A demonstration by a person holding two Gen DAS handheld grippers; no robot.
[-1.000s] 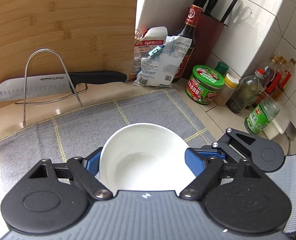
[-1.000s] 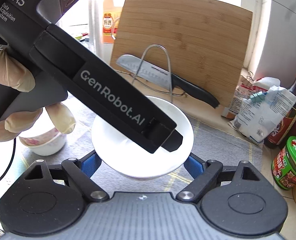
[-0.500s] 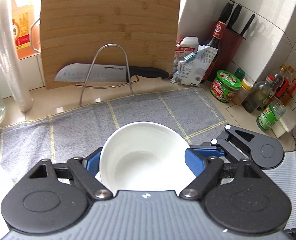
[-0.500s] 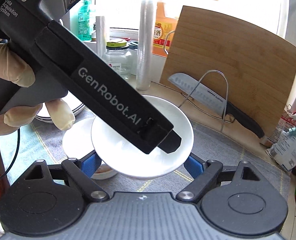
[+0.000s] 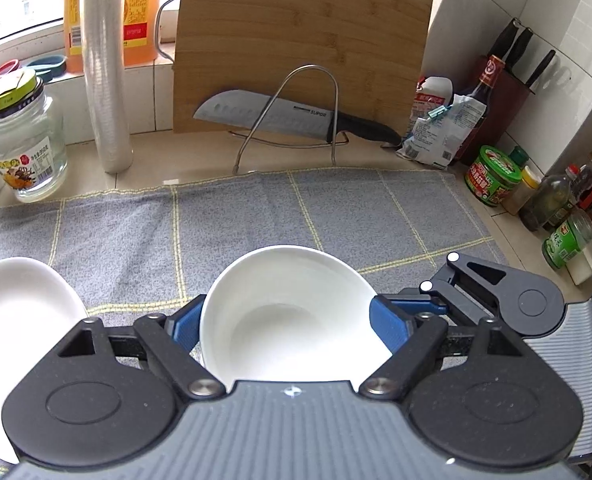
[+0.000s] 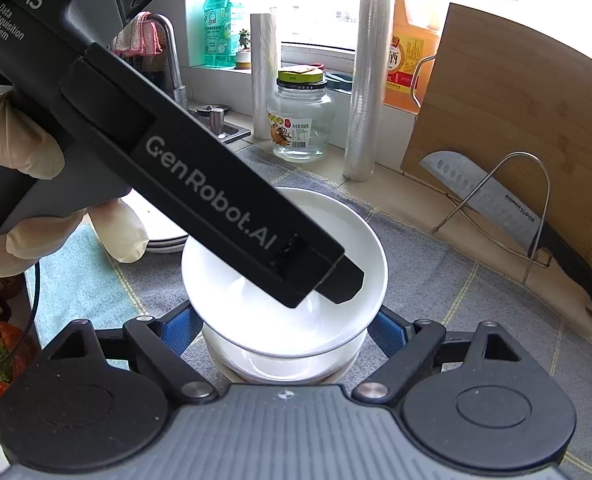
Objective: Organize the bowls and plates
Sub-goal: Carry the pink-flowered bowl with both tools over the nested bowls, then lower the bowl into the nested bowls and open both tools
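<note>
In the left wrist view, the left gripper (image 5: 286, 320) has its blue fingers (image 5: 387, 322) pressed on both sides of a white bowl (image 5: 284, 316) and holds it above the grey cloth (image 5: 224, 220). A second bowl (image 5: 16, 304) lies on the cloth at the left edge. Behind the cloth a knife (image 5: 296, 118) rests in a wire rack against a cutting board (image 5: 296, 36), with a jar (image 5: 24, 144) to the left and bottles (image 5: 555, 200) to the right.

In the right wrist view, the right gripper (image 6: 284, 330) holds the same bowl (image 6: 335, 232) between its fingers (image 6: 182, 330), directly over another bowl (image 6: 284, 364) on the cloth. The left gripper's black body (image 6: 200, 184), held by a gloved hand (image 6: 36, 196), crosses the view and hides much of the bowl. Plates (image 6: 164, 236) lie behind the hand.
</note>
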